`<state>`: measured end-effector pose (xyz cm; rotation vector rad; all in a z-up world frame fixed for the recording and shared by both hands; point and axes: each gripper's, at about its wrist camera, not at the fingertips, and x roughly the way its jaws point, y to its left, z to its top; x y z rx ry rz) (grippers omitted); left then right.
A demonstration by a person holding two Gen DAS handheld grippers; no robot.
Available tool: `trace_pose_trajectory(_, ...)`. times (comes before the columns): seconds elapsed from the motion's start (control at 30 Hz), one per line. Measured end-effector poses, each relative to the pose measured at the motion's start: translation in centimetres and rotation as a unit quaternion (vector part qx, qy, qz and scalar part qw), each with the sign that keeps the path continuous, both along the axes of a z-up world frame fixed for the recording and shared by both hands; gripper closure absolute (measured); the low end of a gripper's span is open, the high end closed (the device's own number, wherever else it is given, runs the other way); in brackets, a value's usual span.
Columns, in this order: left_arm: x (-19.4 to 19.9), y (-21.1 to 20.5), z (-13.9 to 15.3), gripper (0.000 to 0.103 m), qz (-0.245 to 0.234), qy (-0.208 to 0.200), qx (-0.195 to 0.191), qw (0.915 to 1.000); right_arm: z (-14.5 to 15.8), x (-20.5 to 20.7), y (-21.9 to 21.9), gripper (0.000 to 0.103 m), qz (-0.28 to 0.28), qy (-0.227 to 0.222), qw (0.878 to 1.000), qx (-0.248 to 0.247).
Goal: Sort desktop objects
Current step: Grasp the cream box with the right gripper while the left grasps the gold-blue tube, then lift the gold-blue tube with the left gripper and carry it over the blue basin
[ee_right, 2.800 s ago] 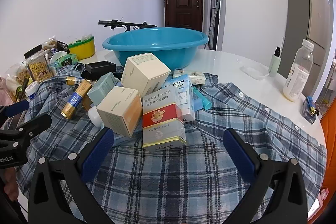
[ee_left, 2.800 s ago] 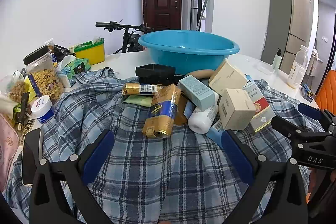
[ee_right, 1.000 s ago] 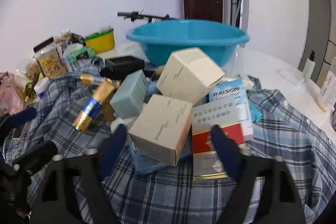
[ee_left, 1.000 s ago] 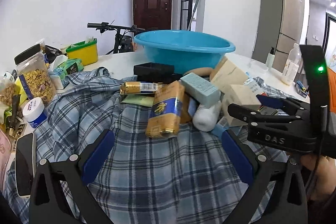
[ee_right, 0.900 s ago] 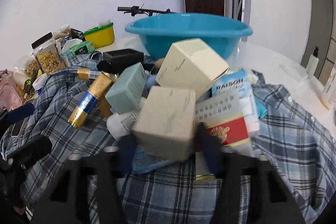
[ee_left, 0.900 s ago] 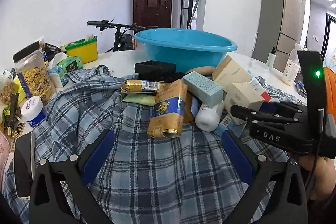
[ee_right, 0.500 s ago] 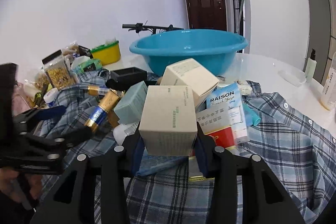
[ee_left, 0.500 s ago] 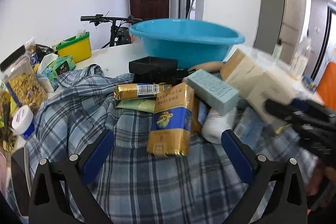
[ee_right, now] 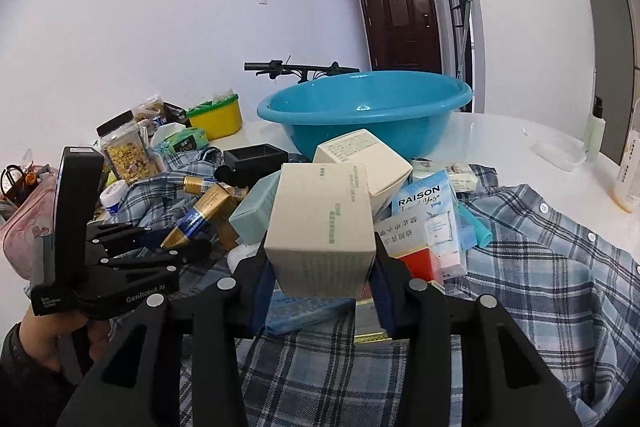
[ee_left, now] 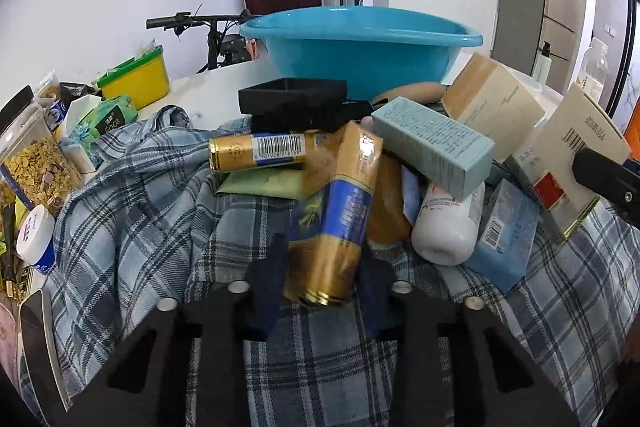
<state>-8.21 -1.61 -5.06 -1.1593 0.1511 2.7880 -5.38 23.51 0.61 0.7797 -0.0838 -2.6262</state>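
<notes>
While the left gripper point(ee_left: 320, 291) is closing on the gold pack's point(ee_left: 340, 219) near end, its length runs toward the basin point(ee_left: 360, 47); the right gripper point(ee_right: 320, 287) clamps a cream box point(ee_right: 320, 227).

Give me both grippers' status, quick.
Left gripper: closing on the gold and blue tube.
Right gripper: shut on the beige box.

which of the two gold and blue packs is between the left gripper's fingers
The gold and blue pack lying end-on toward the left gripper, whose jaws are closing on its near end. The other gold pack lies crosswise behind it, barcode up, untouched.
</notes>
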Motion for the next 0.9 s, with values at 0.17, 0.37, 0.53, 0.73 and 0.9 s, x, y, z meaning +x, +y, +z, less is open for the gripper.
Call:
trace_pose_trajectory(0.17,0.9,-0.1,1.1,0.085,-0.007,0.013,0.018,0.9997,0.0,0.0,0.3,0.062,0.002,0.001,1.0,-0.009)
trace_pose_trajectory(0.37,2.2,0.1,2.6,0.085,-0.016,0.032,0.036,0.9987,0.1,0.1,0.4,0.062,0.005,0.002,1.0,-0.012)
trace_pose_trajectory(0.53,3.2,0.8,4.8,0.085,-0.027,0.054,0.044,0.9972,0.6,0.3,0.8,0.062,0.004,0.005,1.0,-0.018)
trace_pose_trajectory(0.73,3.0,1.7,8.5,0.085,-0.035,0.093,0.04,0.9942,1.2,0.6,1.0,0.062,0.004,0.012,1.0,-0.022)
trace_pose_trajectory(0.9,1.6,2.4,10.6,0.085,-0.037,0.106,0.047,0.9926,1.7,0.2,1.1,0.062,0.008,0.011,1.0,-0.019)
